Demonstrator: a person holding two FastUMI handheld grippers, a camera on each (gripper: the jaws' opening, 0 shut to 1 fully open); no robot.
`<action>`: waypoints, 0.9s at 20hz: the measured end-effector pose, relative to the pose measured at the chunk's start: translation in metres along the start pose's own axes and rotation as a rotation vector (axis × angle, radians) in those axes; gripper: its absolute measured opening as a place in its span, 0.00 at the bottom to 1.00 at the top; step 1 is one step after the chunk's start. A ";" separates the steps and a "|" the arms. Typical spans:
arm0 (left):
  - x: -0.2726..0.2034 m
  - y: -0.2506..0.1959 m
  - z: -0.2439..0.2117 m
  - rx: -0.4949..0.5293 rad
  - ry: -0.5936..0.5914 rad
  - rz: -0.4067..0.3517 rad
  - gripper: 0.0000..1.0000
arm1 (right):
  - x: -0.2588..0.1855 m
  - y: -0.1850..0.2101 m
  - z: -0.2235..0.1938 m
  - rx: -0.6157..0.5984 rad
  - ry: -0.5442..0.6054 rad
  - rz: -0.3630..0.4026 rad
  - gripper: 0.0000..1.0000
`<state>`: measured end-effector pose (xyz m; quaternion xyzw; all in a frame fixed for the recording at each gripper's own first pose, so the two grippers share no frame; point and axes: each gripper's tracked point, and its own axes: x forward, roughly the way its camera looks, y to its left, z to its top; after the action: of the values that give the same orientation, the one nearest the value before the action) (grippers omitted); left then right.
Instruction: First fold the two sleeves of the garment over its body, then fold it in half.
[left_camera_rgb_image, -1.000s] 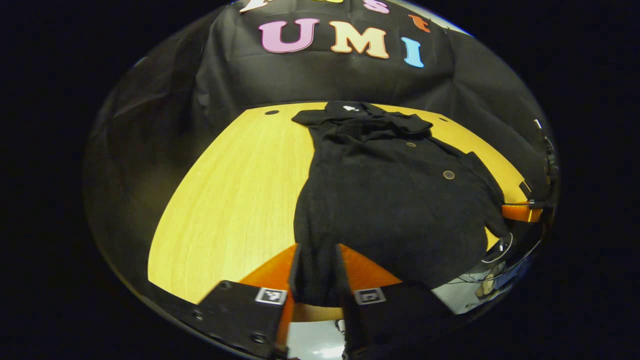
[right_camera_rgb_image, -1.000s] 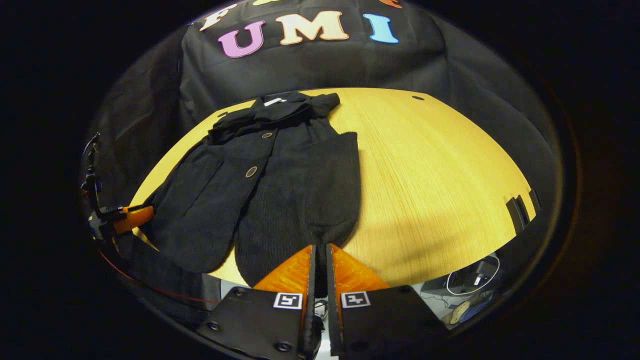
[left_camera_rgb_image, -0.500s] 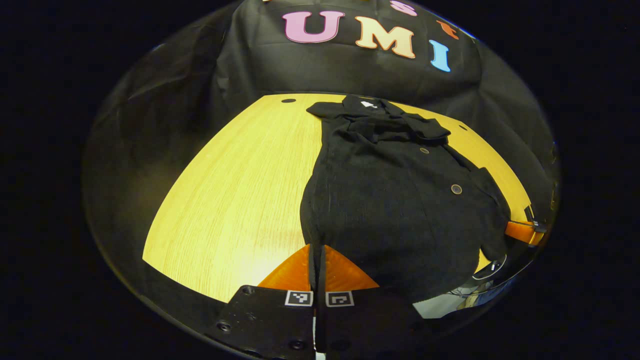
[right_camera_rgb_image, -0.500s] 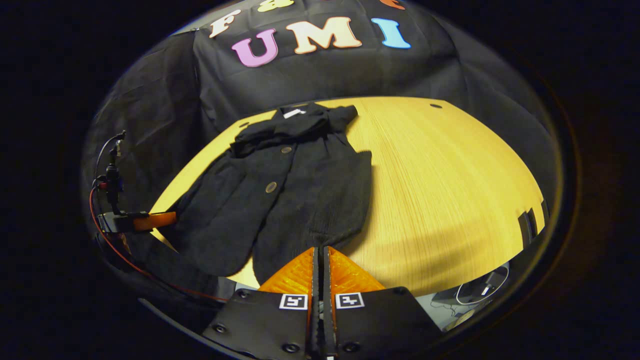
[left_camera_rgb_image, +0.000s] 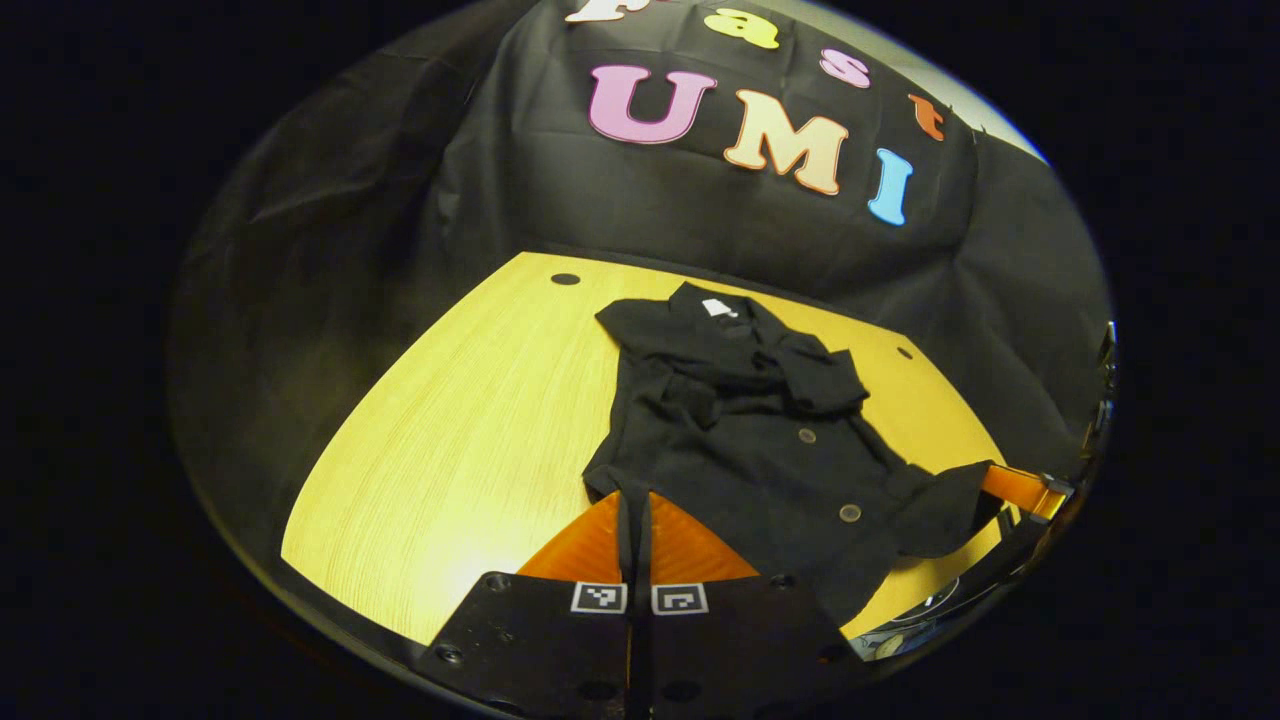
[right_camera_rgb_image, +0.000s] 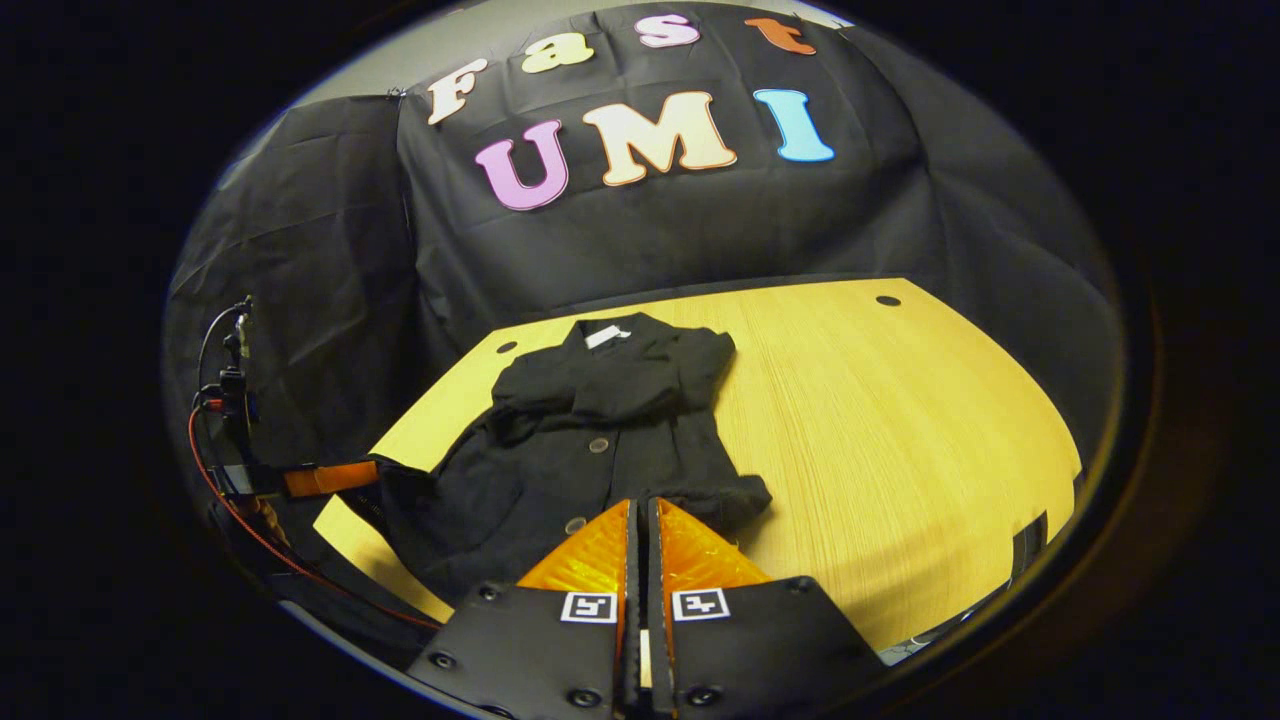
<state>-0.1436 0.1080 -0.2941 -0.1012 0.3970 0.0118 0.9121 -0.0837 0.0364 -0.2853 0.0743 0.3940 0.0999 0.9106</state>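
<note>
Black button-front jacket (left_camera_rgb_image: 760, 450) lies on the yellow wooden table (left_camera_rgb_image: 470, 450), collar with its white neck label toward the far edge by the black cloth wall. Both sleeves are folded over the chest in a bunched band just below the collar. Three round buttons run down the front.

Hem end is raised off the table toward the near edge. Left gripper (left_camera_rgb_image: 634, 520): orange fingers pressed together, black hem cloth pinched between them at the jacket's near left corner. Right gripper (right_camera_rgb_image: 640, 525): orange fingers likewise together, tips at the hem; in the left gripper view its orange finger meets a lifted hem corner near the table's right edge, so it grips cloth there.

Round holes in the tabletop sit near the far edge, well apart from the jacket. Red and black cables hang by the left gripper in the right gripper view.
</note>
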 end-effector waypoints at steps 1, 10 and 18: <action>0.005 -0.002 0.014 0.004 -0.017 -0.008 0.00 | 0.004 0.003 0.013 -0.011 -0.011 0.002 0.06; 0.056 -0.009 0.118 0.083 -0.127 -0.069 0.00 | 0.058 0.013 0.122 -0.050 -0.125 0.002 0.06; 0.121 -0.011 0.185 0.100 -0.187 -0.132 0.00 | 0.114 0.007 0.191 -0.056 -0.173 -0.034 0.06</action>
<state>0.0734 0.1257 -0.2569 -0.0799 0.3030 -0.0585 0.9478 0.1317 0.0600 -0.2344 0.0503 0.3123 0.0886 0.9445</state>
